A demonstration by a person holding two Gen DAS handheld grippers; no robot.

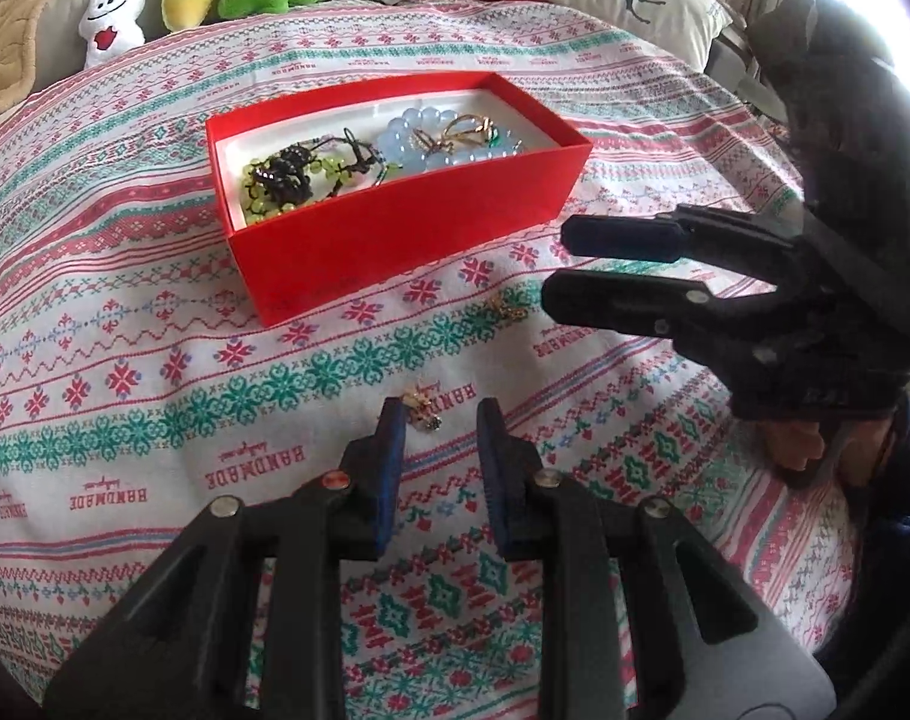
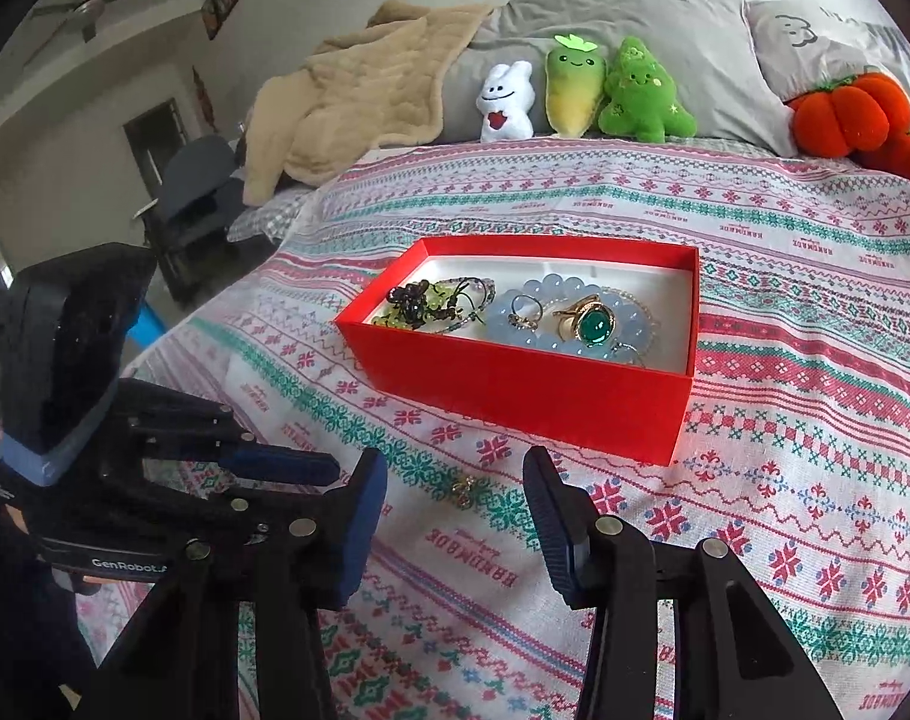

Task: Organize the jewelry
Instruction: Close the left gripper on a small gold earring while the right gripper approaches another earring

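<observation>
A small gold earring [image 1: 422, 411], judged light, stiff and easily lost in soft bedspread [image 1: 155, 420], lies just inside the parted left tool [image 1: 441, 423], another gold piece [image 2: 462, 491] between the parted right tool [image 2: 455, 492], and the red box [image 2: 514, 384] stands clear at twelve o'clock.

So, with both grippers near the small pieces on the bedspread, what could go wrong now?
The small gold piece lies at the left gripper's fingertip on soft patterned cloth; closing could pinch the fabric or push it aside. The right gripper, open over the other gold piece, works close to the left and could bump it.
</observation>
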